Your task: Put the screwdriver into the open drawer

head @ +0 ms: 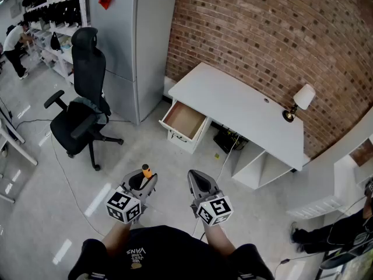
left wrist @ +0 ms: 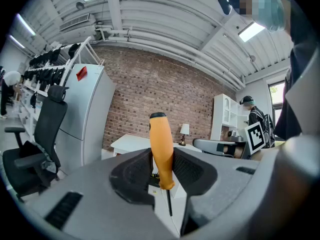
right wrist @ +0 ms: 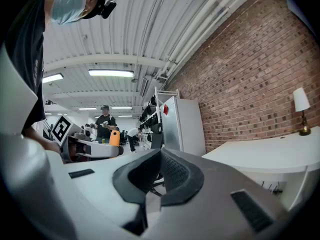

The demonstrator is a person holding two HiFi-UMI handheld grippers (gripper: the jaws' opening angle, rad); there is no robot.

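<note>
An orange-handled screwdriver (left wrist: 161, 149) stands upright between the pads of my left gripper (left wrist: 162, 173), its thin dark shaft pointing down. In the head view the left gripper (head: 144, 181) is low at centre-left, with the orange handle (head: 146, 170) poking up from it. My right gripper (head: 200, 182) hovers beside it with its jaws together and nothing between them; its own view shows the same (right wrist: 159, 176). The open drawer (head: 184, 120), wooden inside and empty, juts out from under the left end of the white desk (head: 233, 101), well ahead of both grippers.
A black office chair (head: 81, 109) stands on the grey floor to the left of the drawer, beside a tall grey cabinet (head: 131, 39). A small lamp (head: 300, 100) sits on the desk's right end against the brick wall. Cables lie under the desk.
</note>
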